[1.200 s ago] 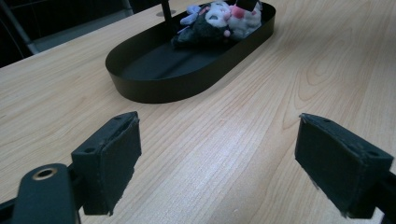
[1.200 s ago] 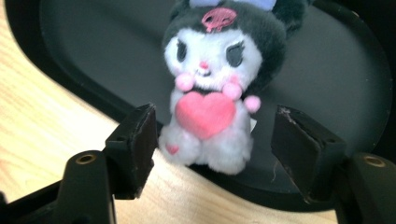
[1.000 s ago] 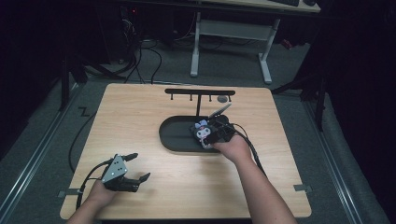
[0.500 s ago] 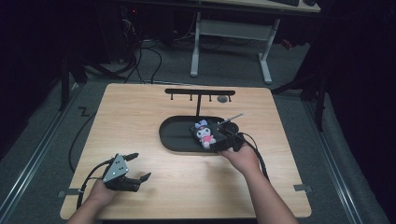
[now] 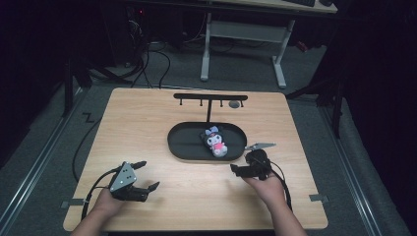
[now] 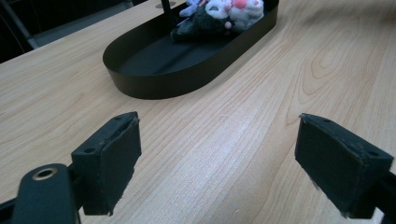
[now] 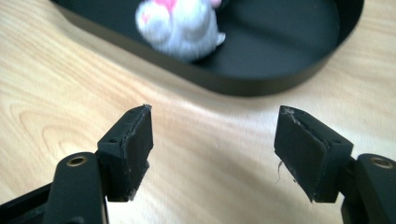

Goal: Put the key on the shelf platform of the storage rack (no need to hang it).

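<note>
Lying in the black oval tray (image 5: 182,142), toward its right half, is a small plush toy (image 5: 215,141) with a dark head, white face, pink front and a lilac bow; no label or writing can be read on it, on the tray, or anywhere on the table (image 5: 147,118). Behind the tray stands a black rack (image 5: 210,98) with short pegs. The right gripper (image 5: 235,170) sits over bare wood just beside the tray's near right end, apart from the toy; its jaws have just been opening and stand apart with nothing between them. In the right gripper view the toy's pale body (image 7: 180,25) rests against the tray's near wall, beyond the fingertips. The left gripper (image 5: 149,175) is at the table's near left, well apart from the tray, its jaws wide apart and empty above the wood grain. Its grey plate carries no legible marking.
</note>
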`<state>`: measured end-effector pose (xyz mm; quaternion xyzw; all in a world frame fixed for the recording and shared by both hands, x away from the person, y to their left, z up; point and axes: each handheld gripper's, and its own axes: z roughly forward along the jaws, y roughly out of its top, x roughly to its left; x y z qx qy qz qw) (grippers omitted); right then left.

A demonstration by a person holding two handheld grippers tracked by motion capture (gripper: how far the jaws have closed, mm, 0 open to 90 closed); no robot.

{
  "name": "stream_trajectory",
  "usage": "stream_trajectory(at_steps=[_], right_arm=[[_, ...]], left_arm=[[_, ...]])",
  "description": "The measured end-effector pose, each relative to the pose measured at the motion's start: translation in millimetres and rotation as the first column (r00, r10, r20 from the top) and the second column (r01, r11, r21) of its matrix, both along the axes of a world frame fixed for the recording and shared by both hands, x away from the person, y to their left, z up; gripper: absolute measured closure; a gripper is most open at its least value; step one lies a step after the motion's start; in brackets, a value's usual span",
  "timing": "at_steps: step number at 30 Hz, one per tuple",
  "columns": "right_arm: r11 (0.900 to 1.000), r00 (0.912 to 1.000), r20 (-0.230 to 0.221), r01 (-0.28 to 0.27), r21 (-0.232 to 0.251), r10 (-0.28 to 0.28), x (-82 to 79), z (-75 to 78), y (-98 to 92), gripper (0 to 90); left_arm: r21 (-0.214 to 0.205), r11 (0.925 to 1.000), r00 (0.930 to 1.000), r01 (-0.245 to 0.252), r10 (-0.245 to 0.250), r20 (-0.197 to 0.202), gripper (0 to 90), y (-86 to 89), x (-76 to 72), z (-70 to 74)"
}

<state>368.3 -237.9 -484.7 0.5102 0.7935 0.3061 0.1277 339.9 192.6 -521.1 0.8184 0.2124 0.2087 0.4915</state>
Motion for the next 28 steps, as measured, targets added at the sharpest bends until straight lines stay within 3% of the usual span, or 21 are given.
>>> stream_trajectory(at_steps=[6, 9, 12, 16, 17, 19, 20, 22, 24, 28], right_arm=[[0.9988, 0.9968, 0.079, 0.009, 0.048, -0.013, -29.2, -14.1, -8.7, 25.8], [0.9996, 0.9886, 0.15, 0.006, 0.029, -0.01, -43.7, -18.9, -7.9, 21.4], [0.9991, 0.9789, 0.203, 0.014, 0.039, -0.022, -57.7, -21.7, -8.7, 19.2], [0.999, 0.9628, 0.268, 0.025, 0.038, -0.034, -79.9, -21.2, -15.3, 15.9], [0.999, 0.9548, 0.295, 0.029, 0.033, -0.038, -86.5, -21.6, -18.3, 15.9], [0.9979, 0.928, 0.367, 0.058, 0.03, -0.065, -101.2, -26.7, -23.3, 16.0], [0.9975, 0.9203, 0.385, 0.062, 0.033, -0.07, -104.9, -29.2, -24.7, 16.0], [0.9969, 0.9277, 0.367, 0.051, 0.059, -0.069, -104.0, -28.5, -25.1, 15.8], [0.9963, 0.9236, 0.375, 0.059, 0.063, -0.079, -102.1, -28.3, -23.9, 15.8], [0.9968, 0.9244, 0.374, 0.059, 0.054, -0.075, -99.4, -29.3, -21.1, 15.7]], left_arm=[[0.0, 1.0, 1.0, -0.007, 0.007, -0.003, 15.4, -0.4, 1.0, -0.2], [0.008, 1.0, 1.0, -0.005, 0.005, -0.001, 15.4, -0.8, 0.7, -0.3], [0.01, 0.9999, 1.0, -0.006, 0.006, -0.001, 15.4, -1.0, 0.5, -0.3], [0.01, 0.9999, 1.0, -0.005, 0.005, 0.003, 15.4, -0.9, -0.2, -0.4], [0.008, 1.0, 1.0, -0.003, 0.003, 0.004, 15.4, -0.8, -0.3, -0.4], [0.006, 1.0, 1.0, -0.002, 0.002, 0.004, 15.4, -0.7, -0.1, -0.3], [0.005, 1.0, 1.0, -0.004, 0.004, 0.003, 15.4, -0.7, 0.5, -0.3], [0.004, 0.9999, 0.9999, -0.011, 0.011, -0.005, 15.4, -0.7, 1.8, -0.2], [0.003, 0.9999, 0.9999, -0.012, 0.012, -0.005, 15.4, -0.7, 1.7, -0.2], [0.012, 0.9999, 1.0, 0.0, 0.0, 0.004, 15.4, -1.2, -0.1, -0.3]])
